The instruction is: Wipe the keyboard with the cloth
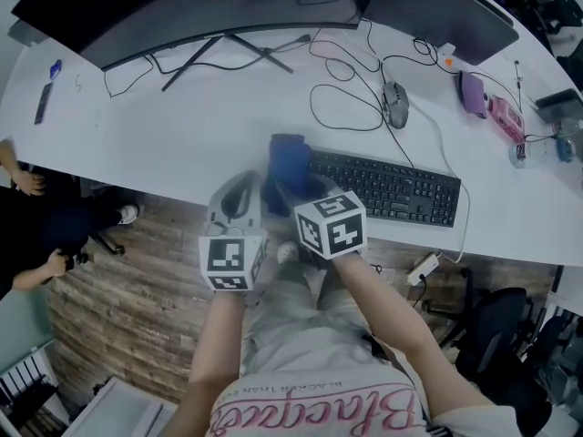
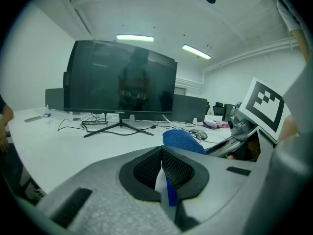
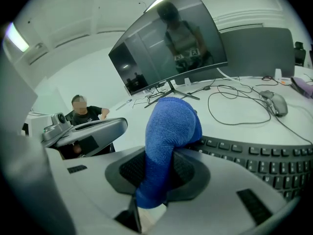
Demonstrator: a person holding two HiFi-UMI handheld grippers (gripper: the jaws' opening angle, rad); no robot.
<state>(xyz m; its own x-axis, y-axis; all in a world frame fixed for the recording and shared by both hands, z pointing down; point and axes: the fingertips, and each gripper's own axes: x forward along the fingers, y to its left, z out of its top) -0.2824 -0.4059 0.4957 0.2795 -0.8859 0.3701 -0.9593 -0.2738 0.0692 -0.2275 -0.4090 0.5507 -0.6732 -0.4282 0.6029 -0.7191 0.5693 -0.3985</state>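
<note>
The right gripper point(image 3: 164, 156) has its jaws clenched on the blue cloth point(image 3: 168, 131). The wad bulges out past the tips, so soft fabric rather than hard jaw would meet the keys. In the head view the cloth point(image 1: 290, 160) sits at the 9 o'clock end of the keyboard point(image 1: 390, 188), which looks like a sensible starting corner for a sweep toward 3 o'clock. Whether the fabric already presses on the keys I cannot tell. It is at least directly over that end.

The left gripper point(image 2: 161, 152) has its jaws pressed together on nothing. It hangs at 8 o'clock of the cloth, off the keyboard, probably parked clear of the wiping path.

The keyboard lies slightly askew along the near edge of the white surface point(image 1: 182, 135). That leaves little margin at 6 o'clock, and a stroke that drags downward could push it toward the drop. The mouse point(image 1: 395, 104) and its looping cables point(image 1: 342, 107) lie at 12 o'clock, apart from the key rows, so a sweep along the rows has free room if it stays low. The widest bare surface lies from 9 to 11 o'clock, short of the monitor point(image 1: 182, 12) stand.
</note>
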